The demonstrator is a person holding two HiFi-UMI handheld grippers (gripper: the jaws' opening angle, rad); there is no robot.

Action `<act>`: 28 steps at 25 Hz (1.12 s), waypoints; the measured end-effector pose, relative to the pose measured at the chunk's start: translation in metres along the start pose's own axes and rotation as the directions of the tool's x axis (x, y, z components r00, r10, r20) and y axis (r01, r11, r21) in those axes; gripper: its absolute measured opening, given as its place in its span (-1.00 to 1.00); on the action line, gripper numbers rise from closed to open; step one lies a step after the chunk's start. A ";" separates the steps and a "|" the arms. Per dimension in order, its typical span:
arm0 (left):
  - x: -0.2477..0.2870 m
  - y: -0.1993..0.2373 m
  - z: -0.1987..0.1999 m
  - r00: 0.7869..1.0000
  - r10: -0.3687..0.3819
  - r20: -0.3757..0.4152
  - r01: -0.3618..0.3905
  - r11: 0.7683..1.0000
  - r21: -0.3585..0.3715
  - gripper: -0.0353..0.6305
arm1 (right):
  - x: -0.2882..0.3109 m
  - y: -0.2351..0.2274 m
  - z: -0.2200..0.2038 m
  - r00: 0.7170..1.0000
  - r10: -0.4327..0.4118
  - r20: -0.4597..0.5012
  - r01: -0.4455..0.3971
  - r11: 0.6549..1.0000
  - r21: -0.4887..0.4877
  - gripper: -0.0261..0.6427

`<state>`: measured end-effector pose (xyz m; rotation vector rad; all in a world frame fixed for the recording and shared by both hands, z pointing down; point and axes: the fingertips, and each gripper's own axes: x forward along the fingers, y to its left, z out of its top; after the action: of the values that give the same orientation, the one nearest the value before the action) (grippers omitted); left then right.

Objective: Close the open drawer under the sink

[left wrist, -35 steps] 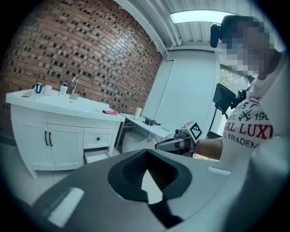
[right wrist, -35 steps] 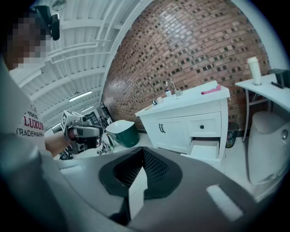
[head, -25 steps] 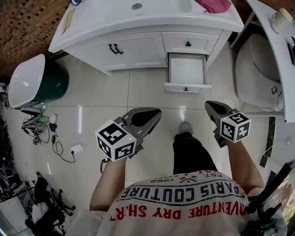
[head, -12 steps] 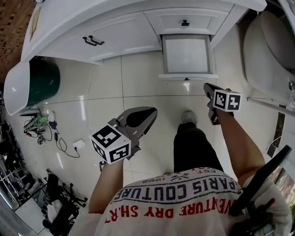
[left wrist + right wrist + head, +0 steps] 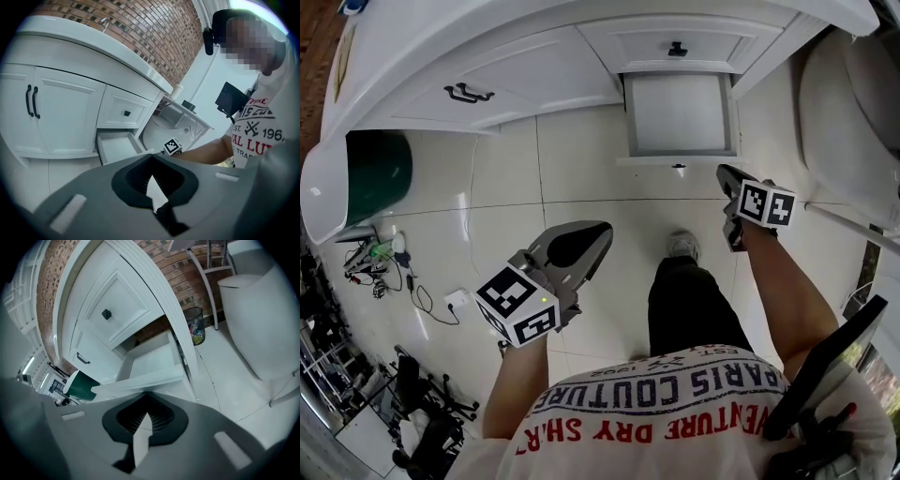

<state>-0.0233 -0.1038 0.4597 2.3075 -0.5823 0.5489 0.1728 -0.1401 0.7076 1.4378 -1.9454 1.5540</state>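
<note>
The white vanity [image 5: 534, 66] runs along the top of the head view. Its lower right drawer [image 5: 679, 114] is pulled out and empty, with the front panel [image 5: 678, 160] facing me. The small drawer [image 5: 675, 42] above it is closed. My right gripper [image 5: 724, 172] is shut and empty, just to the right of that front panel and close to its right corner. In the right gripper view the open drawer [image 5: 151, 363] lies straight ahead of the right gripper [image 5: 146, 394]. My left gripper [image 5: 598, 231] is shut, empty, and held back over the floor tiles. The left gripper [image 5: 151, 157] sees the drawer [image 5: 117, 144] from the side.
A green bin with a white lid [image 5: 354, 180] stands left of the vanity, with cables [image 5: 398, 267] on the floor below it. A toilet [image 5: 853, 89] is at the right, and a mesh waste basket [image 5: 195, 327] stands beside it. My shoe [image 5: 681, 246] is below the drawer.
The view has closed in on the vanity. My right gripper has moved forward and up to the drawer's front right corner. The left gripper has stayed back and low.
</note>
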 end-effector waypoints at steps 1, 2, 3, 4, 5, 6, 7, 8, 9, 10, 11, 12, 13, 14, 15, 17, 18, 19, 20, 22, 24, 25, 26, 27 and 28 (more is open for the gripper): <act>0.002 0.001 0.003 1.000 0.000 0.003 0.000 1.000 0.005 -0.94 | 0.003 -0.001 0.007 1.000 0.006 0.014 -0.006 1.000 0.007 -0.90; 0.003 0.003 0.007 1.000 -0.001 0.009 0.000 1.000 0.008 -0.94 | 0.008 -0.001 0.015 1.000 0.010 0.027 -0.011 1.000 0.011 -0.90; 0.005 0.005 0.010 1.000 -0.002 0.015 0.002 1.000 0.009 -0.94 | 0.012 -0.002 0.024 0.999 0.014 0.038 -0.014 1.000 0.013 -0.90; 0.007 0.007 0.013 1.000 -0.003 0.021 0.002 1.000 0.011 -0.94 | 0.017 -0.002 0.035 0.999 0.017 0.047 -0.018 1.000 0.017 -0.90; 0.009 0.009 0.015 1.000 -0.002 0.025 0.001 1.000 0.014 -0.94 | 0.022 -0.003 0.047 0.998 0.021 0.056 -0.023 1.000 0.021 -0.90; 0.011 0.012 0.018 1.000 0.001 0.028 -0.001 1.000 0.015 -0.94 | 0.027 -0.003 0.059 0.998 0.027 0.064 -0.029 0.999 0.025 -0.90; 0.012 0.015 0.020 1.000 0.004 0.030 -0.004 1.000 0.015 -0.94 | 0.033 -0.004 0.070 0.997 0.033 0.071 -0.035 0.999 0.027 -0.90; 0.014 0.019 0.021 0.999 0.007 0.033 -0.007 1.000 0.013 -0.94 | 0.038 -0.004 0.081 0.996 0.037 0.076 -0.039 0.999 0.026 -0.90; 0.016 0.022 0.022 0.999 0.010 0.034 -0.010 1.000 0.011 -0.94 | 0.043 -0.005 0.092 0.996 0.039 0.082 -0.041 0.999 0.022 -0.90; 0.018 0.026 0.023 0.999 0.013 0.036 -0.013 1.000 0.009 -0.94 | 0.048 -0.006 0.103 0.995 0.040 0.089 -0.042 0.999 0.017 -0.90; 0.020 0.030 0.024 0.999 0.016 0.037 -0.016 1.000 0.006 -0.94 | 0.053 -0.006 0.114 0.995 0.042 0.096 -0.043 0.999 0.013 -0.90; 0.021 0.033 0.025 0.999 0.019 0.037 -0.019 1.000 0.004 -0.94 | 0.059 -0.007 0.124 0.994 0.044 0.103 -0.045 0.999 0.010 -0.90; 0.023 0.037 0.026 0.999 0.021 0.037 -0.021 1.000 0.002 -0.94 | 0.064 -0.007 0.134 0.993 0.047 0.111 -0.049 0.999 0.010 -0.90; 0.025 0.039 0.027 0.999 0.022 0.038 -0.022 1.000 0.002 -0.94 | 0.068 -0.008 0.145 0.992 0.050 0.119 -0.052 0.999 0.011 -0.90; 0.026 0.042 0.029 0.999 0.024 0.038 -0.024 1.000 0.003 -0.94 | 0.072 -0.008 0.155 0.991 0.052 0.127 -0.054 0.998 0.014 -0.90; 0.028 0.044 0.032 0.999 0.027 0.039 -0.027 1.000 0.005 -0.94 | 0.078 -0.008 0.170 0.990 0.046 0.133 -0.049 0.999 0.021 -0.90; 0.027 0.045 0.034 0.999 0.029 0.040 -0.029 1.000 0.006 -0.94 | 0.080 -0.008 0.173 0.991 0.041 0.130 -0.044 0.999 0.022 -0.90; 0.027 0.046 0.035 0.999 0.031 0.041 -0.031 0.999 0.007 -0.94 | 0.081 -0.008 0.175 0.991 0.036 0.125 -0.039 0.999 0.020 -0.89; 0.028 0.047 0.037 0.999 0.032 0.041 -0.033 0.999 0.008 -0.94 | 0.082 -0.008 0.176 0.992 0.036 0.122 -0.038 0.999 0.017 -0.89; 0.028 0.049 0.038 0.999 0.030 0.039 -0.030 0.999 0.011 -0.94 | 0.082 -0.008 0.178 0.992 0.045 0.120 -0.047 0.999 0.016 -0.89; 0.031 0.049 0.038 0.999 0.027 0.033 -0.027 1.000 0.015 -0.94 | 0.084 -0.008 0.179 0.993 0.037 0.111 -0.039 0.999 0.022 -0.89; 0.032 0.049 0.038 0.999 0.025 0.031 -0.025 1.000 0.016 -0.94 | 0.084 -0.007 0.180 0.994 0.027 0.104 -0.029 0.999 0.023 -0.89; 0.034 0.048 0.038 0.999 0.021 0.030 -0.022 1.000 0.016 -0.94 | 0.085 -0.007 0.180 0.995 0.021 0.099 -0.023 0.999 0.024 -0.89; 0.036 0.046 0.037 0.999 0.016 0.030 -0.016 1.000 0.015 -0.94 | 0.085 -0.007 0.180 0.995 0.022 0.098 -0.024 0.999 0.023 -0.89; 0.038 0.045 0.037 1.000 0.010 0.027 -0.010 1.000 0.016 -0.94 | 0.085 -0.008 0.180 0.995 0.025 0.097 -0.027 0.999 0.022 -0.89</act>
<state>-0.0084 -0.1693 0.4781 2.3318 -0.6050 0.5298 0.2022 -0.3367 0.7023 1.5296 -2.0142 1.5507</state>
